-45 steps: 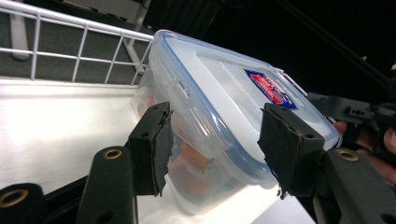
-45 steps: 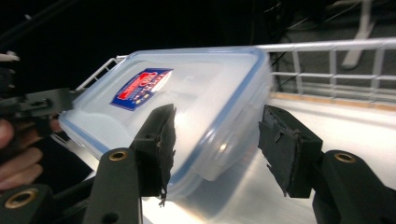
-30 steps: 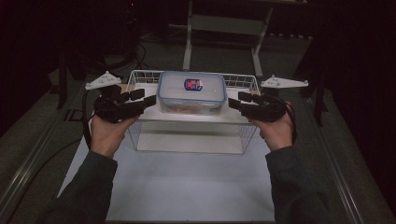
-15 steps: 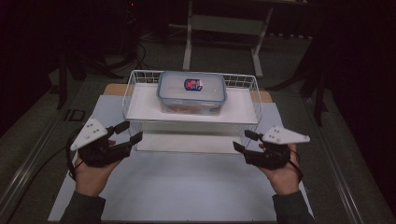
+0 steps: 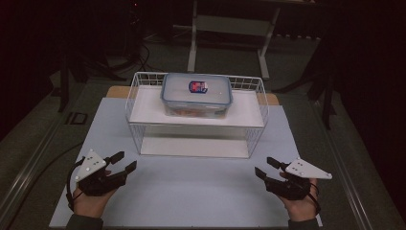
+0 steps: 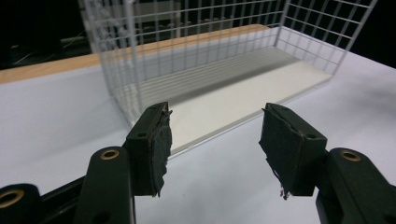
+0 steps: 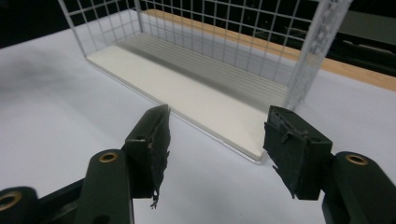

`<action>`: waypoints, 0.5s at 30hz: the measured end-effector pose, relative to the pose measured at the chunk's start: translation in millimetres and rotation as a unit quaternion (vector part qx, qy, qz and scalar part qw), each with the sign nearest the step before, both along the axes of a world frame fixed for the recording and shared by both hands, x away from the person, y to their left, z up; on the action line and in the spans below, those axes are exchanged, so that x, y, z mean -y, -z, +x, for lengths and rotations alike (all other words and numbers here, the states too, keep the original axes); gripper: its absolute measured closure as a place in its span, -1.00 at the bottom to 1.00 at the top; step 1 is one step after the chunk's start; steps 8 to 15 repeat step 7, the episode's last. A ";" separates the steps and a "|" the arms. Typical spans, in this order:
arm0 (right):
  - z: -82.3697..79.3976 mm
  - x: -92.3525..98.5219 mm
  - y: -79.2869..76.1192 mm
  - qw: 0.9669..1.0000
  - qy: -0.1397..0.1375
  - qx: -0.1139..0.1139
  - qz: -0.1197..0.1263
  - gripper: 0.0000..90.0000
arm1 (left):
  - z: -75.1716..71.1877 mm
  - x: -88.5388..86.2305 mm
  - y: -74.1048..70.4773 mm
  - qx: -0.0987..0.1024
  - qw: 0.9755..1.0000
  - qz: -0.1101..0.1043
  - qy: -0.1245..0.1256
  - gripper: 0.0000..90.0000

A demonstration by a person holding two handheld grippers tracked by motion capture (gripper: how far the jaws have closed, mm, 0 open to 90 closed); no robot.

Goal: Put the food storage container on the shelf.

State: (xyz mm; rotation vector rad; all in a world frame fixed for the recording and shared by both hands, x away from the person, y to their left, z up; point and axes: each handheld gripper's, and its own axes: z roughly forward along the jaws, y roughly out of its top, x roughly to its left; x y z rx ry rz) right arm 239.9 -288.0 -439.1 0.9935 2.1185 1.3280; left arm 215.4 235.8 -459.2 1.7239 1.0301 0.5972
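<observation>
Left gripper [image 5: 120, 162]: near front-left corner of tabletop [image 5: 191, 191], jaws apart, empty.
Wire rack [image 5: 196, 117]: mid-tabletop toward back edge; stiff, light-looking.
Lidded container [image 5: 196, 93]: on rack's top shelf, centred; rigid plastic, probably smooth, slippery; contents inside, likely moderate weight. Best hold: opposite short ends under lid rim, one gripper each.
Right gripper [image 5: 266, 167]: near front-right corner, jaws have just been opening, nothing between them.

A dark lab: white table [image 5: 191, 191], metal frame legs [image 5: 194, 43], cables on floor [image 5: 139, 52].
</observation>
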 end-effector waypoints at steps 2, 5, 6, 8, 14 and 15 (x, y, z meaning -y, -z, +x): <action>1.9 2.6 3.5 1.000 0.006 -0.003 0.002 -0.11 | -0.7 -0.7 2.1 -0.002 1.000 -0.001 0.001 -0.07; 3.7 6.0 7.7 1.000 0.011 -0.008 -0.002 -0.11 | 1.4 -2.1 6.1 -0.006 1.000 0.008 -0.007 -0.08; 4.6 7.4 9.2 1.000 0.013 -0.007 -0.006 -0.12 | 2.6 -2.8 7.9 -0.007 1.000 0.012 -0.011 -0.08; 6.1 9.1 10.8 1.000 0.017 -0.007 -0.008 -0.13 | 2.6 -2.8 7.9 -0.007 1.000 0.012 -0.011 -0.08; 6.1 9.1 10.8 1.000 0.017 -0.007 -0.008 -0.13 | 2.6 -2.8 7.9 -0.007 1.000 0.012 -0.011 -0.08; 6.1 9.1 10.8 1.000 0.017 -0.007 -0.008 -0.13 | 2.6 -2.8 7.9 -0.007 1.000 0.012 -0.011 -0.08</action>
